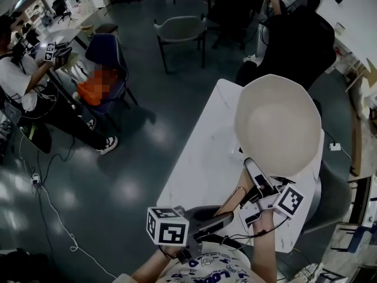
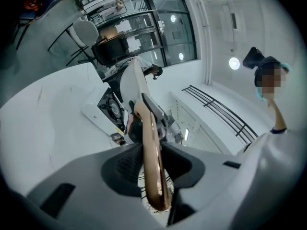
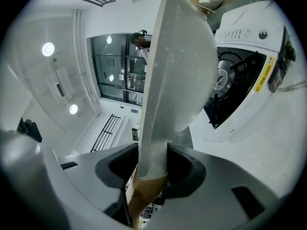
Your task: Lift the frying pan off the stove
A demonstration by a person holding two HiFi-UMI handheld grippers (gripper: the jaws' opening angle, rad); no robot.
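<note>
Pan [image 1: 278, 125] is up in the air, off the stove [image 3: 244, 75], carried by both claws

Left claw [image 2: 152, 166]: shut down tight on the brown handle [image 2: 149, 128], about mid-length. The handle runs straight out between the jaws, and its near end pokes out behind them

Right claw [image 3: 152, 163]: jaws stand wide, clamped on the pan's pale rim right where the handle joins. Rim wall fills the gap between the pads, with the brown handle root just below it

Pan attitude: in the head view the cream inside faces the camera and the handle points back toward the person. Both gripper views see the pan edge-on

Pan position: over the right side of the white counter [image 1: 197, 170], covering its far right corner area in the head view. That view hides the stove behind the pan

Stove: white body, black burner grate, sits on the counter. In the right gripper view it's beyond the pan, not touching it. Left gripper view shows it past the pan as well

Around: grey chair [image 1: 181, 28] on the floor beyond the counter's far edge, and a seated person [image 1: 17, 81] well off to the left
</note>
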